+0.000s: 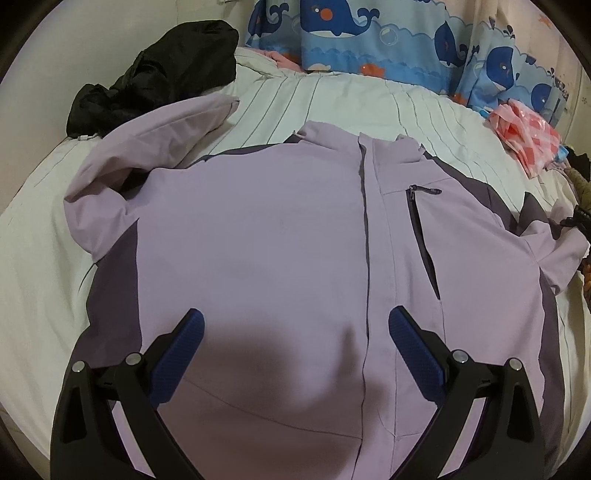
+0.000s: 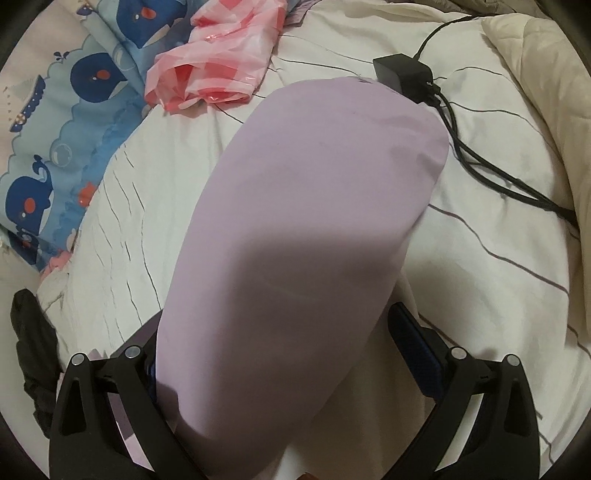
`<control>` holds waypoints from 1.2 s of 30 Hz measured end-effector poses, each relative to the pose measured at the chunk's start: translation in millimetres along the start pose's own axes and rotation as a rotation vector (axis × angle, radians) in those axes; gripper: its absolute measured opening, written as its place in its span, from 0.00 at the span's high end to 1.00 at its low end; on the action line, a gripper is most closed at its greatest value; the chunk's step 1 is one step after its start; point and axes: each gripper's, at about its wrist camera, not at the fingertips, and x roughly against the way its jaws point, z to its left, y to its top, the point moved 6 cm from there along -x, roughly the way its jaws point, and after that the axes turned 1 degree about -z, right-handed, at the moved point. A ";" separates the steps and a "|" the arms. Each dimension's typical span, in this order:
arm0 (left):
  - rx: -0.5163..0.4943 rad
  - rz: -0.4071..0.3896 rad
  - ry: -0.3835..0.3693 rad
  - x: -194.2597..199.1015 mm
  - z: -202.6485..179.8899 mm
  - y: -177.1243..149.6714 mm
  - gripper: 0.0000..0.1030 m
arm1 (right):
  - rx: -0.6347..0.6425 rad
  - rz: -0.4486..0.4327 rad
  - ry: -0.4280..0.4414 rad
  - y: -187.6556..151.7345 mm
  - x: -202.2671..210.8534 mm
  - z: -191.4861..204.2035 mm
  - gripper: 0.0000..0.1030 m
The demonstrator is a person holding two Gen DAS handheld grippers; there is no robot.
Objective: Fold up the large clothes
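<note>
A lilac jacket [image 1: 258, 236] with dark purple side panels lies front up on the bed, zip closed, collar at the far end. Its left sleeve [image 1: 155, 136] is bent outward and up. My left gripper [image 1: 295, 325] is open and empty, hovering over the jacket's lower front. In the right wrist view the jacket's other sleeve [image 2: 295, 221] stretches away across the bed. My right gripper [image 2: 291, 369] is open, its jaws standing on either side of the sleeve's near part; the left fingertip is hidden behind the fabric.
The bed has a white striped quilt [image 1: 332, 99]. A black garment [image 1: 155, 70] lies at the far left. A blue whale-print cloth [image 1: 388, 33] and a pink checked bag [image 2: 218, 55] lie at the back. A black charger with cables [image 2: 406, 75] lies beside the sleeve's cuff.
</note>
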 end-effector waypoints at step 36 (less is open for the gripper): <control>-0.009 0.006 -0.014 -2.7 -8.0 -2.8 0.07 | 0.142 -0.013 0.094 -5.0 9.7 14.2 0.39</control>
